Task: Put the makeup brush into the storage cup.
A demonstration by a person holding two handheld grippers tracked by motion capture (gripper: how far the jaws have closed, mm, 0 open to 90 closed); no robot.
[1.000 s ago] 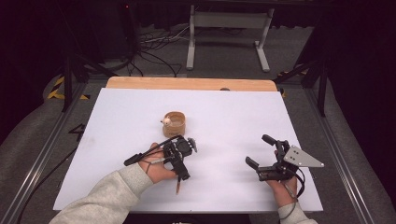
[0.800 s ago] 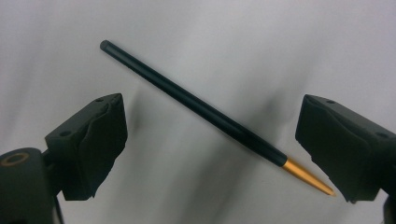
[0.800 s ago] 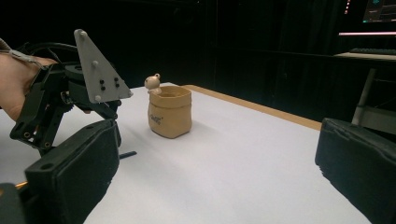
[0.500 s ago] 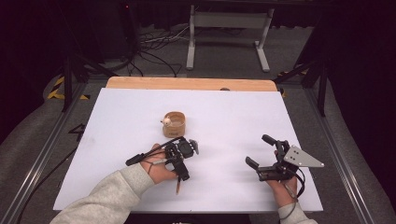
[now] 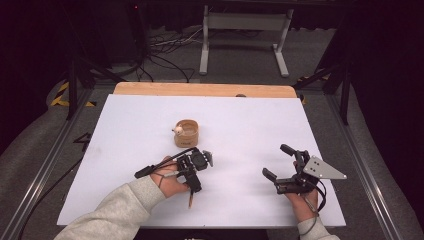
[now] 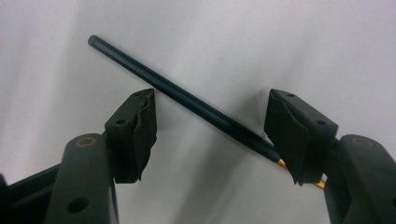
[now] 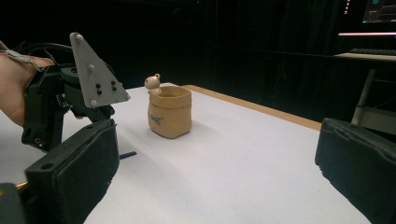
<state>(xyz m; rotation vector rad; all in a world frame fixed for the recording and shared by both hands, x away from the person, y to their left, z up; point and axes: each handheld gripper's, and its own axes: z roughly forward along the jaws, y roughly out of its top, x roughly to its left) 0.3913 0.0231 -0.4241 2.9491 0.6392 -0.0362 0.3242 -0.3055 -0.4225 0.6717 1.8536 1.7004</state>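
Observation:
A thin dark pencil with a gold band near one end lies flat on the white table. My left gripper points down over it, one jaw on each side. The jaws have just been closing, but a gap remains and the pads are not pressing on the pencil. From the high view the pencil's brown end pokes out below the left gripper. My right gripper rests at the table's right with its jaws wide open and nothing between them.
A small tan sack-shaped pot with a tiny figure on its rim stands just beyond the left gripper. A wooden strip edges the table's far side. Metal rails run along both sides, with cables on the floor behind.
Both hands stay where they were. The left gripper's jaws look a little closer together over the pencil than before.

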